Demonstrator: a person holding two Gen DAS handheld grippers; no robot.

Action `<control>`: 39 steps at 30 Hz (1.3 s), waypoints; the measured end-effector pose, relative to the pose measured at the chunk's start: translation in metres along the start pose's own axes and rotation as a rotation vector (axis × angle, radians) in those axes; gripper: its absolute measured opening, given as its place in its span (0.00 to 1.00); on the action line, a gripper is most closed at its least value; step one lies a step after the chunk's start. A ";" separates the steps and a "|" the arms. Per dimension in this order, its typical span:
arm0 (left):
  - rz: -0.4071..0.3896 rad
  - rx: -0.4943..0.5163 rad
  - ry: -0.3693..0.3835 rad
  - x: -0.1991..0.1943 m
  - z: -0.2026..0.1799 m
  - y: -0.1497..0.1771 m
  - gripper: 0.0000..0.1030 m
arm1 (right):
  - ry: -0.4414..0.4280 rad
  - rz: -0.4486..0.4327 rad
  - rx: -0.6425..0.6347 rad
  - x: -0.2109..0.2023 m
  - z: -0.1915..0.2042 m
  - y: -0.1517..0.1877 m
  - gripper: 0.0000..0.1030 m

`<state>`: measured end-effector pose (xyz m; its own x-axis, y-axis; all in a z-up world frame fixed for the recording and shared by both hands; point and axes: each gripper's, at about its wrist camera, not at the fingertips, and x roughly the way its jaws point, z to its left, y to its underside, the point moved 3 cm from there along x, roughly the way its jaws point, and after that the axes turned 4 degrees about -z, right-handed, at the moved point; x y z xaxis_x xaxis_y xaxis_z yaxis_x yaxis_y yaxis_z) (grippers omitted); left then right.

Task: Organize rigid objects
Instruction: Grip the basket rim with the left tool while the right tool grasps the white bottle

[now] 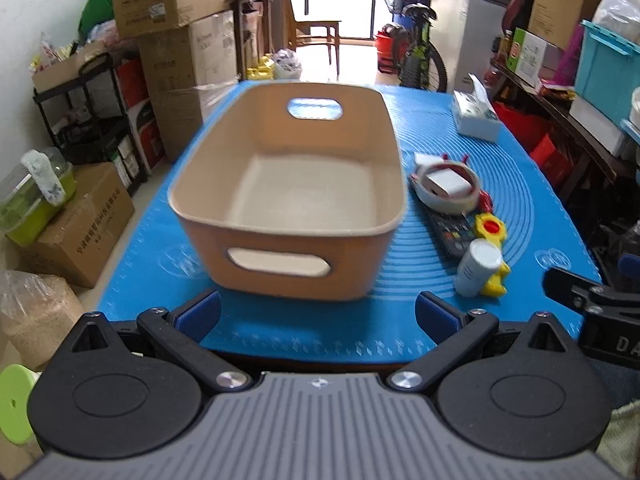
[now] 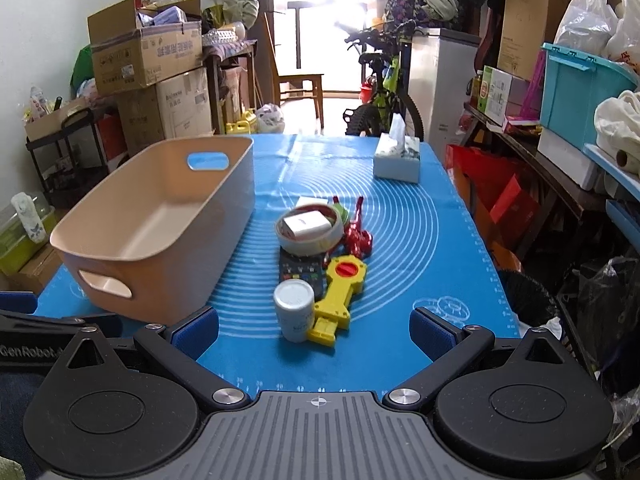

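Note:
An empty tan bin (image 1: pixel 288 184) (image 2: pixel 160 224) with handle cut-outs stands on the blue mat (image 1: pixel 320 336) (image 2: pixel 400 288). To its right lies a pile: a white bottle (image 1: pixel 478 266) (image 2: pixel 294 310), a yellow toy key (image 1: pixel 490 230) (image 2: pixel 340 292), a dark remote (image 1: pixel 450 232) (image 2: pixel 302 270), a tape roll (image 1: pixel 446 188) (image 2: pixel 310 228) with a white block inside, and a red toy (image 2: pixel 358 234). My left gripper (image 1: pixel 318 314) stands open just before the bin. My right gripper (image 2: pixel 314 330) is open, with the bottle and key just ahead between its fingers.
A tissue box (image 1: pixel 476 114) (image 2: pixel 398 160) sits at the mat's far right. Stacked cardboard boxes (image 1: pixel 172 40) and a black rack (image 1: pixel 92 108) line the left. A bicycle (image 2: pixel 380 80) and cluttered shelves (image 2: pixel 560 120) flank the right side.

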<state>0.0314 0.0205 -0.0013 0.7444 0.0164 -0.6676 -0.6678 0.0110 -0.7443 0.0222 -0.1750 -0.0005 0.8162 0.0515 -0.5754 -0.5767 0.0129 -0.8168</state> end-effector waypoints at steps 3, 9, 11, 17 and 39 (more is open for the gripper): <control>-0.026 0.022 -0.032 -0.001 0.009 -0.018 0.99 | -0.002 -0.011 0.002 0.002 0.001 -0.009 0.98; -0.054 0.041 -0.049 0.007 0.031 -0.062 0.99 | 0.014 -0.045 0.005 0.013 0.000 -0.029 0.98; -0.043 0.059 -0.075 0.016 0.039 -0.075 0.99 | 0.023 -0.048 0.014 0.020 -0.002 -0.035 0.98; 0.016 0.045 -0.081 0.047 0.068 -0.102 0.98 | 0.042 -0.027 0.033 0.048 -0.005 -0.045 0.98; 0.244 -0.039 -0.009 0.148 0.120 -0.097 0.83 | 0.103 0.167 0.032 0.126 0.010 -0.013 0.98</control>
<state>0.2057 0.1420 -0.0259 0.5611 0.0224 -0.8274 -0.8268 -0.0327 -0.5616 0.1321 -0.1586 -0.0613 0.7071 -0.0466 -0.7056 -0.7042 0.0444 -0.7086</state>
